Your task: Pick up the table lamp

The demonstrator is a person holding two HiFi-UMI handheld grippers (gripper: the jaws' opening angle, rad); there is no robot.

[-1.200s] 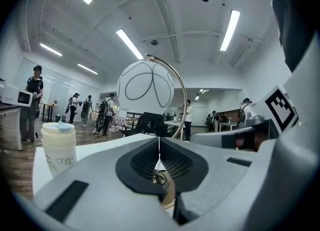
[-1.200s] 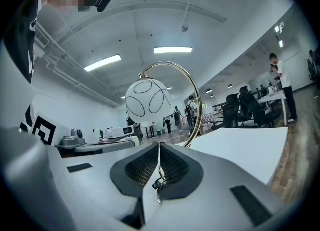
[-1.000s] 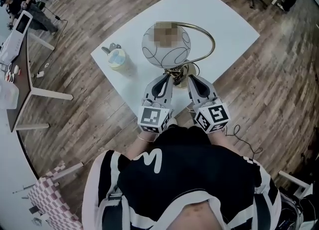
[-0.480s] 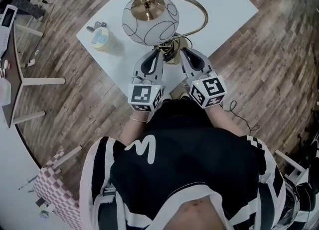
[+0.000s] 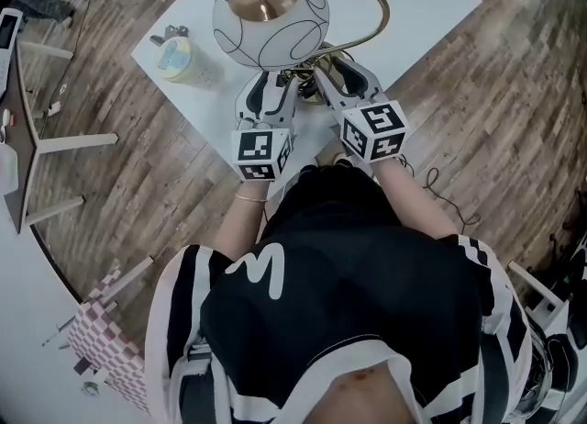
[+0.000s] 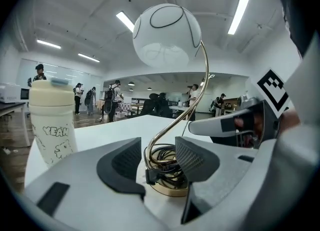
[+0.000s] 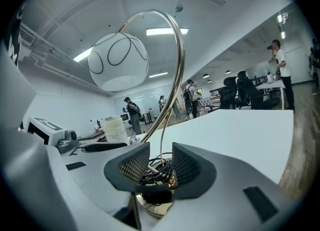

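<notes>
Item: table lamp (image 5: 271,9), brass base toward the near corner of the white tabletop (image 5: 422,0). My left gripper (image 6: 157,157) and right gripper (image 7: 155,165) both have jaws apart astride the stem foot and coiled cord (image 6: 167,162), clamping nothing. Risks as I judge them: pads biting only the loose cord and slipping, or the heavy globe shade swinging the lamp over toward the cream lidded cup (image 5: 179,60). Change from a second ago: both grippers sit lower at the base, and their jaws, then together, have just been opening.
</notes>
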